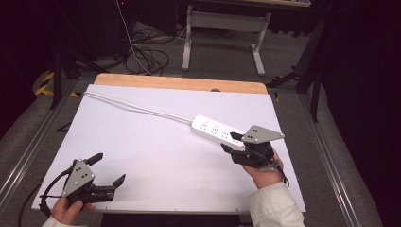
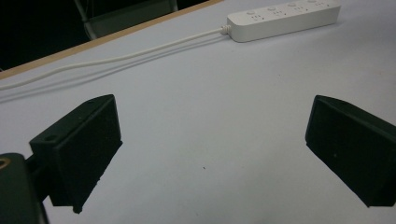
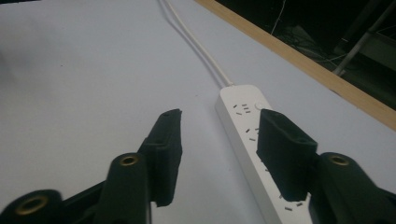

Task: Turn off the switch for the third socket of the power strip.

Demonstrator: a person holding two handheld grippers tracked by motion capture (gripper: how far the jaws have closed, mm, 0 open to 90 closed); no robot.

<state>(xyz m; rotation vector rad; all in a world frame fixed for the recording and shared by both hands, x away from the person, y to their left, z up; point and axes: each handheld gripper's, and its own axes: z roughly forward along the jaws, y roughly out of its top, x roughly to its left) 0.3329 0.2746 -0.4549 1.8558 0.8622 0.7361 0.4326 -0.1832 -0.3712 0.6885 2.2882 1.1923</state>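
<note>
The strip [image 1: 215,129], a white power strip, lies flat on the white table [image 1: 156,156], right of centre and toward the far side. Its long axis runs diagonally: the cord end points far-left, the other end near-right, under the right gripper [image 1: 233,142]. The cord [image 1: 137,108] leaves the far-left end and runs on along the same diagonal to the table's far-left corner. The socket face is up.

The right gripper sits at the strip's near-right end. Its jaws are partly open and grip nothing. In the right gripper view one jaw stands over the strip's top, the other over bare table beside it, and a clear gap shows between them.

The left gripper [image 1: 108,169] is at the near-left corner, well apart from the strip. Its jaws are spread wide over bare table, holding nothing.
</note>
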